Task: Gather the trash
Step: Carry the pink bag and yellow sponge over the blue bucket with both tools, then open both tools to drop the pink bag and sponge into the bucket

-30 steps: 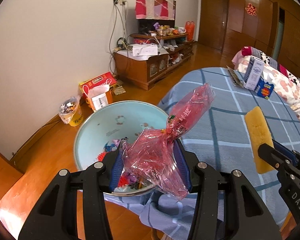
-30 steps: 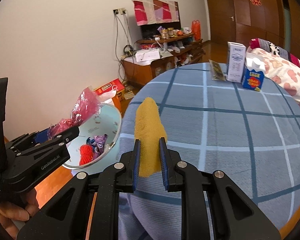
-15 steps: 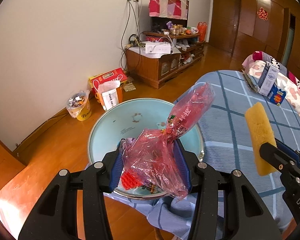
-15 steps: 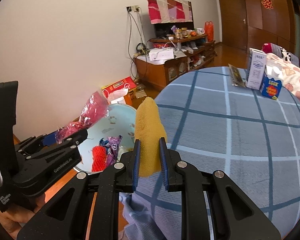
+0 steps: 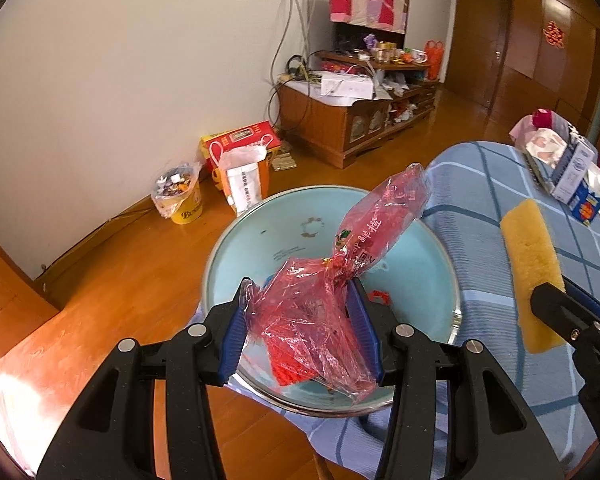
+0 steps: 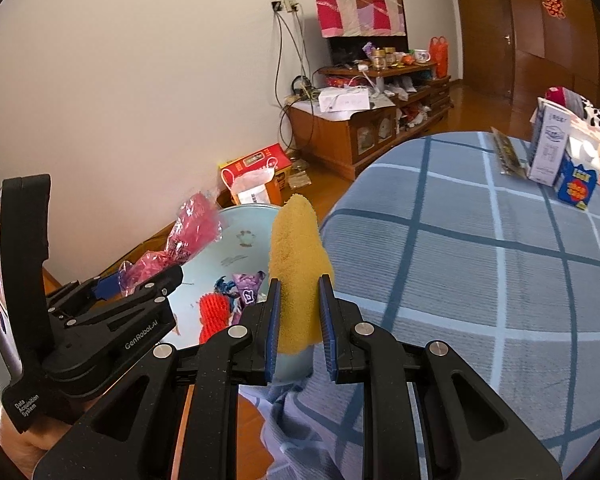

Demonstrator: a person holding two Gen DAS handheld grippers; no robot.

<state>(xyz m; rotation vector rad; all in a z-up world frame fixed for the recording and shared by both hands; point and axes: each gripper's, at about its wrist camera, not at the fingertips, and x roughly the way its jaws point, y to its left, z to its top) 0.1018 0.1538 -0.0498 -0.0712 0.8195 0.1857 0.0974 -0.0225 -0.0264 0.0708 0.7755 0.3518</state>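
Drifted left since a second ago, now right over the basin (image 5: 256, 240). Left tongs (image 5: 300, 328) clamped on the red wrapper (image 5: 319, 312) above it; right tongs (image 6: 298, 322) pinching the sponge (image 6: 298, 256) by the tabletop (image 6: 479, 280) edge.
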